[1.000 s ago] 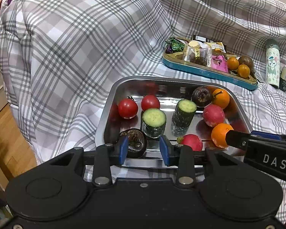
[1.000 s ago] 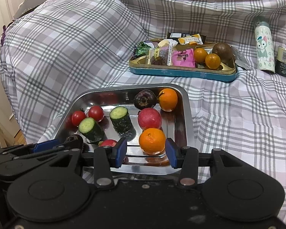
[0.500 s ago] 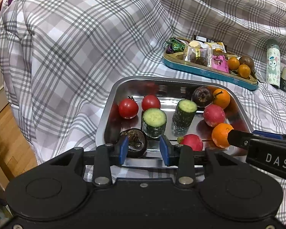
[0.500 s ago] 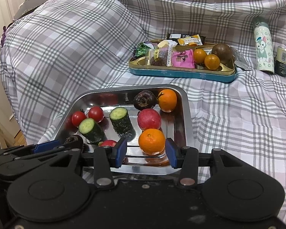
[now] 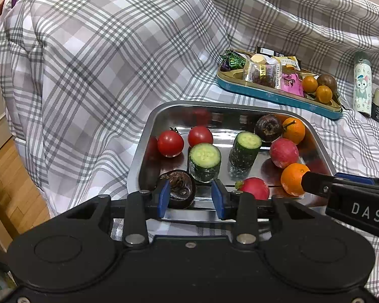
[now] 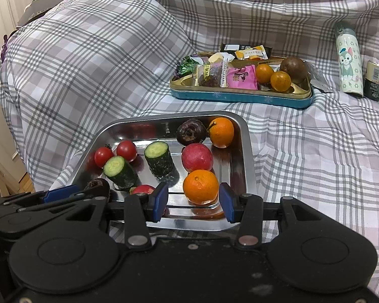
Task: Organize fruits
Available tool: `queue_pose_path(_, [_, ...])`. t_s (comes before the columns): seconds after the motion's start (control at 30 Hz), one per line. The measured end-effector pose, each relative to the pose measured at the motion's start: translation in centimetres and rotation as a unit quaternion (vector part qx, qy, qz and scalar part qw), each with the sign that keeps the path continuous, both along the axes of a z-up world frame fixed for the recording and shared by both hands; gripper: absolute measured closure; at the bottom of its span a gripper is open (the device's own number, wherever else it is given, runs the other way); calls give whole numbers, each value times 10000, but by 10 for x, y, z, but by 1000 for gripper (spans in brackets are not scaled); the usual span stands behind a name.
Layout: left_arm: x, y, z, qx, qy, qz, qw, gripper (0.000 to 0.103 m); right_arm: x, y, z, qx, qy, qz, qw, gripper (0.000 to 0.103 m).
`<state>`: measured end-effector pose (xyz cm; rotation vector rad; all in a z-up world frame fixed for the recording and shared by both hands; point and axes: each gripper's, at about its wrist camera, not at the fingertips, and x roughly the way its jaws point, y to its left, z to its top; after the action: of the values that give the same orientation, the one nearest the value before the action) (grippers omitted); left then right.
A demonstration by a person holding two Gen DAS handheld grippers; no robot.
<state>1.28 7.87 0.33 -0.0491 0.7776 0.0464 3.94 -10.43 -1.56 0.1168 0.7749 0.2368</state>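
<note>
Two claws sit wide at the steel tray's (image 6: 247,151) near edge: the left claw (image 5: 190,198) brackets a dark wrinkled fruit (image 5: 179,188), the right claw (image 6: 193,202) an orange (image 6: 200,186) — neither gripped. The orange looks firm, round and prone to roll on slick steel — take it across its widest part. Legible writing: "PASTRY" on a wrapper (image 6: 250,52); "DAS" on the right claw's body.
</note>
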Motion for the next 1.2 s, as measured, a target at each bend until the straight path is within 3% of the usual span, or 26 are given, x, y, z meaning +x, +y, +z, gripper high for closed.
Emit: queue_pose_path(1.2, [-1,0,0,-4,-2,-2,10000,57,0,4,1,-31,-10,19,10000,55])
